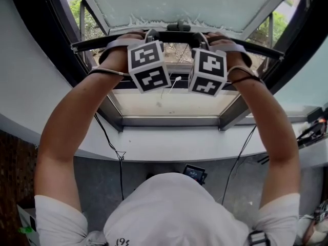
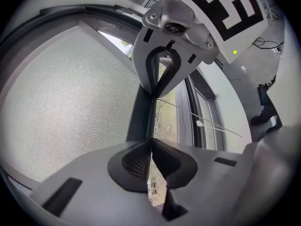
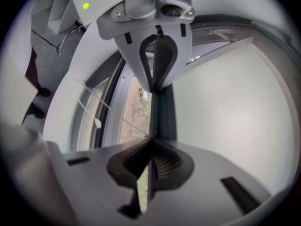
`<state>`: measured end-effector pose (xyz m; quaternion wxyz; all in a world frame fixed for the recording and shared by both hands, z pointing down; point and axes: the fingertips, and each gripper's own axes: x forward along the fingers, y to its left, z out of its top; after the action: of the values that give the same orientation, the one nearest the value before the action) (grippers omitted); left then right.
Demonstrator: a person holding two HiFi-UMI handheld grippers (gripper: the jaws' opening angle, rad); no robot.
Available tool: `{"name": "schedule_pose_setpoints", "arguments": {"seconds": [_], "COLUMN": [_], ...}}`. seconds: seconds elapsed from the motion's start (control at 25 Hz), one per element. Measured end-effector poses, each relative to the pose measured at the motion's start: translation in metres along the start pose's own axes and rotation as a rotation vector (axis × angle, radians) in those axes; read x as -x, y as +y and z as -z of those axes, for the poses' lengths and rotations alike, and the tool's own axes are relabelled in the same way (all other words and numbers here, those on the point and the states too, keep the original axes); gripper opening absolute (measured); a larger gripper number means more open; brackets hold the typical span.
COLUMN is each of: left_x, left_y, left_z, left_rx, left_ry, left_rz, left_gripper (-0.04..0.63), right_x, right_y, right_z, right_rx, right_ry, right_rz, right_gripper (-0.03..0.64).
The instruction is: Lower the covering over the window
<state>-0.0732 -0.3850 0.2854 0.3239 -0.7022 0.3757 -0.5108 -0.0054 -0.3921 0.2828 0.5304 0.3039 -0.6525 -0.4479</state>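
Observation:
The window covering is a pale mesh shade (image 1: 184, 4) with a dark bottom bar (image 1: 256, 50) that runs across the window opening. Both of my grippers reach up to that bar, side by side near its middle. My left gripper (image 1: 149, 39) is shut on the bar (image 2: 140, 117), with the mesh shade (image 2: 66, 102) to its left in the left gripper view. My right gripper (image 1: 203, 40) is shut on the same bar (image 3: 164, 112), and the shade (image 3: 230, 117) fills the right of the right gripper view. A small dark handle (image 1: 178, 26) sits on the bar between the two grippers.
A grey window frame (image 1: 169, 121) and a white sill (image 1: 169, 145) lie below the bar. A thin white cord with a small pull (image 1: 176, 80) hangs in the opening. Black cables (image 1: 110, 142) run down the wall, and a small screen (image 1: 195, 173) lies on the floor.

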Motion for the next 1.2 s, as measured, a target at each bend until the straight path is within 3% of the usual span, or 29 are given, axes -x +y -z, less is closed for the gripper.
{"name": "schedule_pose_setpoints", "arguments": {"seconds": [0.24, 0.52, 1.2], "left_x": [-0.003, -0.023, -0.06], "left_y": [-0.006, -0.043, -0.11], "left_z": [0.003, 0.013, 0.034], "left_rx": [0.029, 0.032, 0.057], "left_ry": [-0.002, 0.037, 0.072], "left_rz": [0.024, 0.101, 0.17], "left_gripper": [0.032, 0.032, 0.032], "right_x": [-0.004, -0.02, -0.051], "right_y": [0.007, 0.046, 0.119], "right_z": [-0.001, 0.001, 0.004], "right_rx": [-0.007, -0.013, -0.031], "right_ry": [0.02, 0.02, 0.022], "right_rz": [-0.017, -0.097, -0.173], "right_gripper": [0.029, 0.029, 0.029]}}
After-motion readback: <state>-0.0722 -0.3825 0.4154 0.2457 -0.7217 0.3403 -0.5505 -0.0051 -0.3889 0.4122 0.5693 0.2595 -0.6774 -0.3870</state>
